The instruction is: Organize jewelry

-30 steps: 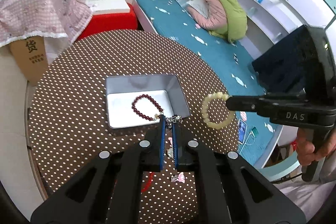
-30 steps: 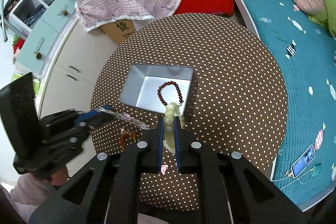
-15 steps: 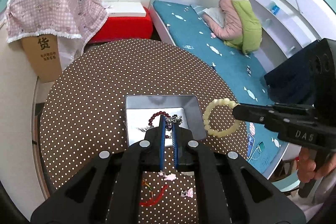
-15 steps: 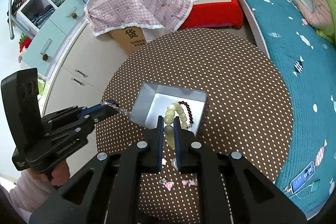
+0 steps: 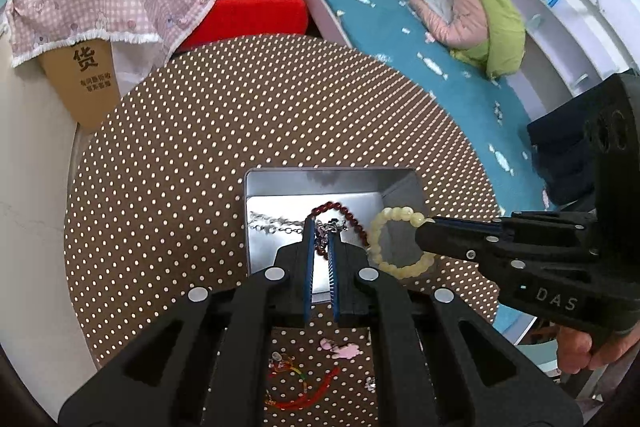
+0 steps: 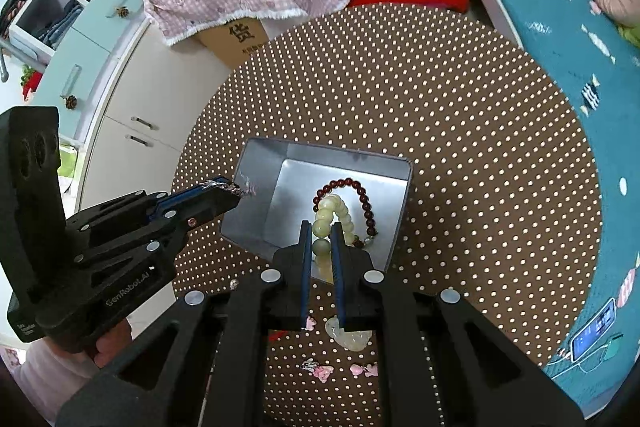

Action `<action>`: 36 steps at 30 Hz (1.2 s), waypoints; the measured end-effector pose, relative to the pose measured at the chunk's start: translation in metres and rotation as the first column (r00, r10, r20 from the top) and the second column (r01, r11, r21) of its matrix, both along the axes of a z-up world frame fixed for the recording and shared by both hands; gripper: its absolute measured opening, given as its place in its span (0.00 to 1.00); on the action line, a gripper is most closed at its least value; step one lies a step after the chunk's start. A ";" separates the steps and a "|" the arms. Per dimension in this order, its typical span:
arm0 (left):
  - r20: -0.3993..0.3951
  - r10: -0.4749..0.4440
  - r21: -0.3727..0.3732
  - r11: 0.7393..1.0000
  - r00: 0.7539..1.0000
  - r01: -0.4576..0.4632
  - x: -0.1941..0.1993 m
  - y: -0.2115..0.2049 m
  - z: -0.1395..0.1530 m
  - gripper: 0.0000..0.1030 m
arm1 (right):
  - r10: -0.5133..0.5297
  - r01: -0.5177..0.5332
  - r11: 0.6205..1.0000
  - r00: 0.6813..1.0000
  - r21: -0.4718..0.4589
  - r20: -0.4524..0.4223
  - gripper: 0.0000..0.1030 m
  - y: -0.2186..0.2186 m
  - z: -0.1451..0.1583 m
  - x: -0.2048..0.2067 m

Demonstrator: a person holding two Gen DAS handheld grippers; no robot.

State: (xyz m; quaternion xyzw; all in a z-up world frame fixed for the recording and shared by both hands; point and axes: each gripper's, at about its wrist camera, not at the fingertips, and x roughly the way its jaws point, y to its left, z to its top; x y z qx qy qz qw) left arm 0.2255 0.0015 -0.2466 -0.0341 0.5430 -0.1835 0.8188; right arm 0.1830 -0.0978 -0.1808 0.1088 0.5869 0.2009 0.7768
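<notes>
Over a polka-dot worktop (image 5: 200, 155), two hand-held grippers converge on a metal tin (image 5: 280, 187) where jewelry is being gathered. At left, the left hand-held gripper (image 5: 320, 227) hangs steeply above the tin's near edge with a silver chain (image 5: 276, 225) trailing from its tips toward nine o'clock across the tin floor; its jaws are opening, narrow as yet, apparently to let the chain drop inside rather than onto the cloth. A dark red bead bracelet (image 6: 360, 191) already lies in the tin, at about twelve o'clock from the tips. To the right, the right hand-held gripper (image 6: 322, 231) stays clamped on a pale yellow bead bracelet (image 5: 396, 239), gripping one side so the loop hangs free over the tin's right half, presumably waiting its turn to be released. Down at six o'clock, a red cord bracelet (image 5: 296, 387) and small pink charms (image 6: 344, 371) lie loose on the worktop, seemingly not yet sorted.
</notes>
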 end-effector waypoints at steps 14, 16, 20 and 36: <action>-0.002 0.031 0.025 0.999 1.000 -0.031 -0.011 0.016 -0.004 0.46 | -0.028 0.028 0.999 1.000 -0.018 0.008 0.22 -0.012 0.008 -0.008; 0.001 0.028 0.023 0.999 1.000 -0.028 -0.016 0.019 -0.003 0.46 | -0.034 0.034 0.999 0.999 -0.016 0.013 0.22 -0.013 0.010 -0.013; 0.008 0.022 0.028 0.999 1.000 -0.023 -0.029 0.021 0.001 0.46 | -0.046 0.046 0.999 0.999 -0.018 0.025 0.22 -0.012 0.014 -0.022; -0.154 0.079 0.119 0.991 0.985 -0.061 -0.096 0.052 -0.045 0.54 | 0.047 -0.050 0.995 0.998 -0.085 -0.039 0.36 0.008 -0.024 -0.091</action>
